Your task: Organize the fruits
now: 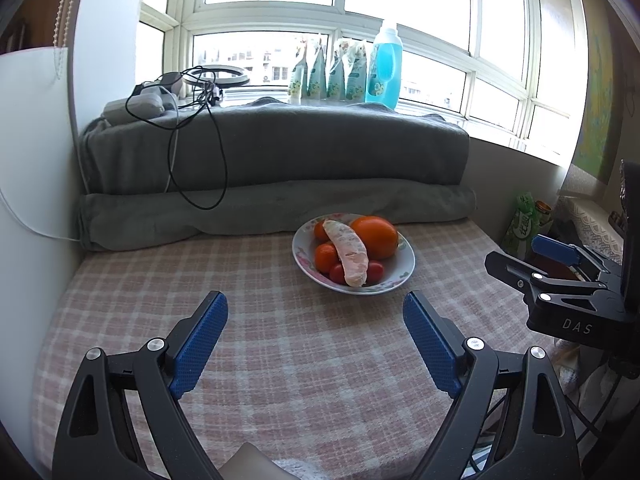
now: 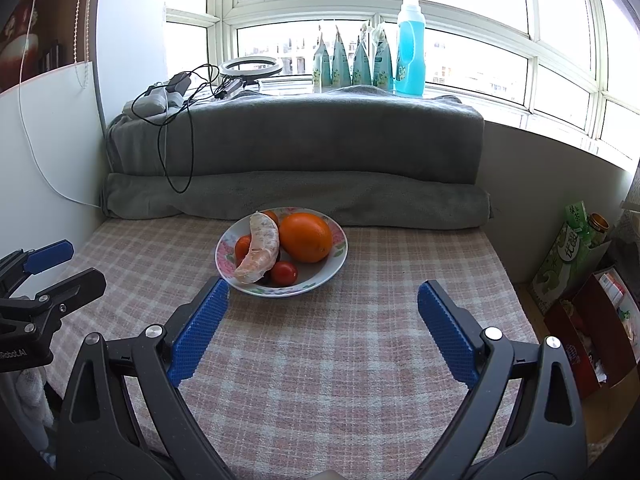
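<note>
A flowered white bowl (image 1: pixel 404 268) (image 2: pixel 338 258) stands on the pink checked cloth. In it lie a large orange (image 1: pixel 376 237) (image 2: pixel 306 237), a peeled pale citrus segment (image 1: pixel 347 252) (image 2: pixel 259 252), small tangerines (image 1: pixel 326 258) (image 2: pixel 242 248) and red cherry tomatoes (image 1: pixel 375 272) (image 2: pixel 285 273). My left gripper (image 1: pixel 315 308) hovers open over the cloth, short of the bowl, with nothing between its blue pads. My right gripper (image 2: pixel 323 300) is open too, its left pad close to the bowl's near rim. Each gripper shows at the edge of the other's view.
A rolled grey blanket (image 1: pixel 276 208) (image 2: pixel 296 196) and a grey-covered block with cables lie behind the bowl. Pouches and a blue bottle (image 1: pixel 384 66) (image 2: pixel 411 50) stand on the window sill. Right of the table are a green carton (image 2: pixel 566 256) and an open box (image 2: pixel 596 320).
</note>
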